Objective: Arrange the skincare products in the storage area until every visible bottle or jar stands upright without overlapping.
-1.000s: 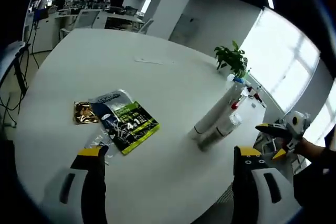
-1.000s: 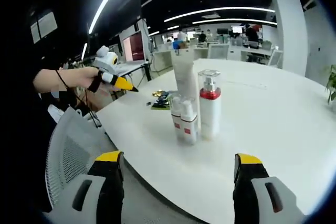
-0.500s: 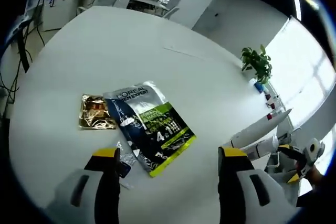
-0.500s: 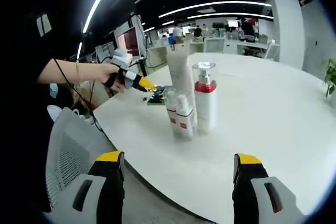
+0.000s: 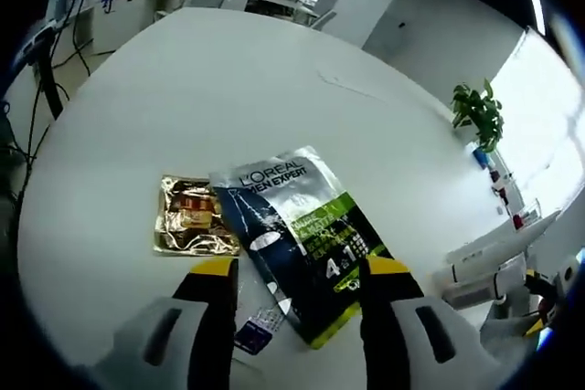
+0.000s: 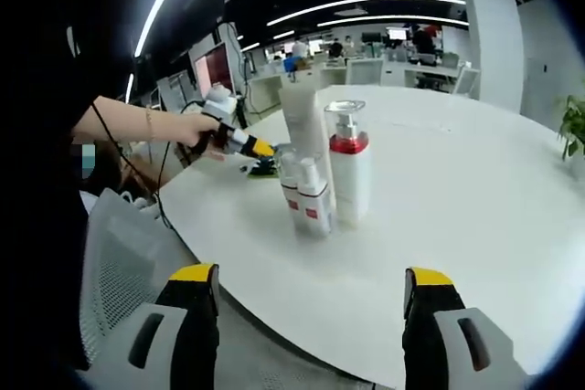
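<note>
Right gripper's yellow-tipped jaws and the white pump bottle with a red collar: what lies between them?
Bare white table lies between right gripper and pump bottle, in the right gripper view.

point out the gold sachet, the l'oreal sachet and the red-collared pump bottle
gold sachet (image 5: 194,217), left gripper view, middle of its crinkled foil face
l'oreal sachet (image 5: 294,226), left gripper view, middle of its printed front
red-collared pump bottle (image 6: 349,184), right gripper view, white body below the collar
</note>
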Tool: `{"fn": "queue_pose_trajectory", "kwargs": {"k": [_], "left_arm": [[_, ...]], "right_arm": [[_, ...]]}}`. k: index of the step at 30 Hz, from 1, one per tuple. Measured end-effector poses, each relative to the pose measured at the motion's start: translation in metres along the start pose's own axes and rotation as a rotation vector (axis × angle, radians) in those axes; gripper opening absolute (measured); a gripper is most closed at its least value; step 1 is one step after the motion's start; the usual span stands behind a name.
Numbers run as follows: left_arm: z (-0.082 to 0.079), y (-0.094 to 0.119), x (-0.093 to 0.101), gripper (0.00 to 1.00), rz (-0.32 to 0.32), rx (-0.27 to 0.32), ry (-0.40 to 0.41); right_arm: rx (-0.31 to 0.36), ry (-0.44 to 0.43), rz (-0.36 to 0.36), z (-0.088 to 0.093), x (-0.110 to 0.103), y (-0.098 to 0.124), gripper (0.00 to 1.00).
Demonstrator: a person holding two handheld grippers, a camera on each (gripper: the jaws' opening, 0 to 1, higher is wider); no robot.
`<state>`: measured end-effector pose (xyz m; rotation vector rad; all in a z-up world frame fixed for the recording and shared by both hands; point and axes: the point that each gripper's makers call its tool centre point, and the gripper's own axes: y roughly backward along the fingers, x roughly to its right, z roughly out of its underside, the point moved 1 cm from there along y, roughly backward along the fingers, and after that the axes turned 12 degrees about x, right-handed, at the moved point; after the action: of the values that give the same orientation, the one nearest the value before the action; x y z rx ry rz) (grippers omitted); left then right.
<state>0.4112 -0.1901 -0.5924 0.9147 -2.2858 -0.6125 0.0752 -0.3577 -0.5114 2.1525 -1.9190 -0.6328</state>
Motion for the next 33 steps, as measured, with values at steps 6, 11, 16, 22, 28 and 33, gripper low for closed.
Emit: {"fn": "queue_pose_trajectory", "kwargs": {"k": [6, 11, 16, 22, 28, 33], "left_arm": [[0.003, -0.009, -0.012, 0.39, -0.047, 0.024, -0.112], [0.001, -0.014, -0.021, 0.22, -0.074, 0.044, -0.193], [-0.007, -0.019, -0.021, 0.08, -0.070, 0.079, -0.282], [-0.004, -0.016, -0.021, 0.05, -0.072, 0.053, -0.233], [-0.008, -0.003, -0.010, 0.04, -0.030, 0.096, -0.012], [-0.028, 0.019, 0.011, 0.05, 0.050, 0.193, 0.119]], "right_arm": [[-0.010, -0.001, 0.009, 0.001, 0.001, 0.000, 0.84], [-0.018, 0.000, 0.011, 0.002, 0.000, 0.000, 0.84], [-0.024, 0.000, 0.015, 0.004, 0.002, -0.001, 0.83], [-0.018, 0.006, 0.006, 0.004, 0.002, -0.002, 0.83], [-0.013, 0.004, -0.001, 0.004, 0.001, -0.003, 0.83], [-0.002, 0.007, -0.029, 0.000, -0.005, -0.005, 0.83]]}}
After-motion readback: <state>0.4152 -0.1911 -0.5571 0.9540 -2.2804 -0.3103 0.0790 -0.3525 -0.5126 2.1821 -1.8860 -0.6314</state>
